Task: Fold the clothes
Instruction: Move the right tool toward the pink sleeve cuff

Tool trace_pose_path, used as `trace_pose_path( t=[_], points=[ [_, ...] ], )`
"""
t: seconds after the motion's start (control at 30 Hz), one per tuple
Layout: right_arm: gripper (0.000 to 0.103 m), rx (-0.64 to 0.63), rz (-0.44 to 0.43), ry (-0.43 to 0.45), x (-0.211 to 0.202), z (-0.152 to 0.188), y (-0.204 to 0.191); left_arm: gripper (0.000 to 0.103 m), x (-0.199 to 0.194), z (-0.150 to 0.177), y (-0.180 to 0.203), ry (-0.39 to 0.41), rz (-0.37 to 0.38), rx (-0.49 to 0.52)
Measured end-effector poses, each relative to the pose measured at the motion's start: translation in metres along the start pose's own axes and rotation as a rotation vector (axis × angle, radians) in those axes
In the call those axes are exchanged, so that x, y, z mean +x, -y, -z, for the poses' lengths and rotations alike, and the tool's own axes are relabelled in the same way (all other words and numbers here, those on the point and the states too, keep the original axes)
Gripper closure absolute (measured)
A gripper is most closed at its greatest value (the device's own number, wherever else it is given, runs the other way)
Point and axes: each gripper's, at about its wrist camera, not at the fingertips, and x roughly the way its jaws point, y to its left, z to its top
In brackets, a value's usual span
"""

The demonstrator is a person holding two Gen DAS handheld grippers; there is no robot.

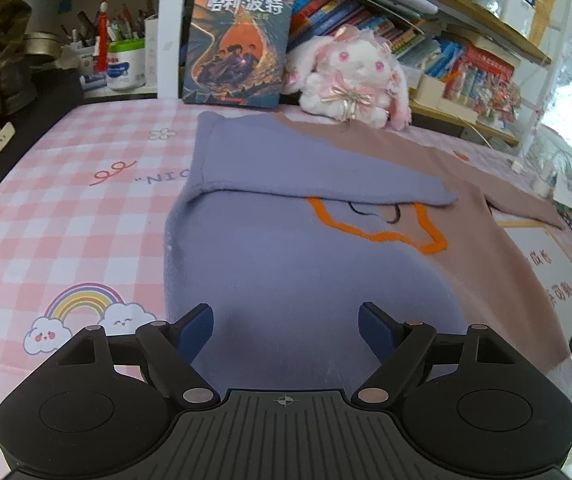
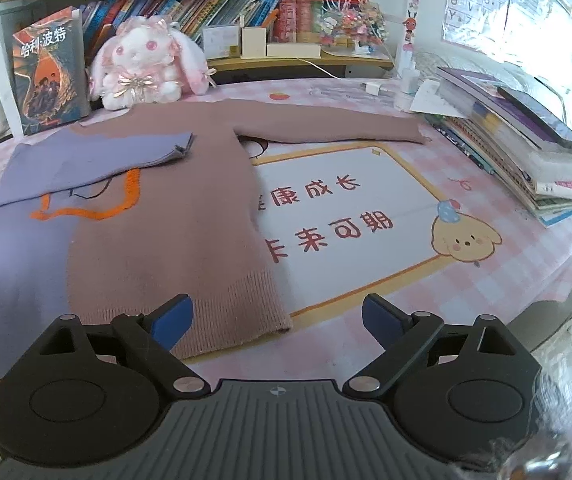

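Spread left claw (image 1: pixel 286 330) above sweater (image 1: pixel 286 264)

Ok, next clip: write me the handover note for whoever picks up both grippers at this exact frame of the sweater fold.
Left gripper: open, empty, hovering above the purple half near the hem.
Right gripper: open, empty, hovering at the mauve hem corner.
The purple-and-mauve knitted sweater lies flat on the pink checked table mat.
Done: the purple sleeve is folded across the chest.
Left: the mauve sleeve lies stretched out sideways; fold it in, then fold the body.
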Motion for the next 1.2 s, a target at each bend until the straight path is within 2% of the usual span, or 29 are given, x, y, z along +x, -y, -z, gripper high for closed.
trace_pose_path(
  t=[0.3, 0.47, 0.7, 0.83, 1.0, 1.2],
  points=[
    [0.01, -0.006, -0.023, 0.005, 0.021, -0.017, 0.025, 0.02, 0.014, -0.008, 0.026, 0.003, -0.048, -0.022],
    [0.01, -0.015, -0.067, 0.01, 0.05, -0.037, 0.055, 0.02, 0.028, -0.01, 0.059, 0.009, -0.122, -0.063],
    [0.009, 0.0, -0.14, -0.006, 0.11, -0.09, 0.121, 0.016, 0.035, -0.011, 0.125, 0.045, -0.229, -0.087],
    [0.009, 0.004, -0.191, 0.0, 0.143, -0.122, 0.158, 0.016, 0.043, 0.001, 0.158, 0.027, -0.27, -0.103],
    [0.009, -0.021, -0.177, -0.012, 0.181, -0.148, 0.188, 0.016, 0.039, 0.012, 0.181, -0.015, -0.342, -0.123],
    [0.009, 0.062, -0.15, -0.057, 0.218, -0.162, 0.21, 0.016, 0.036, 0.018, 0.189, -0.057, -0.427, -0.157]
  ],
)
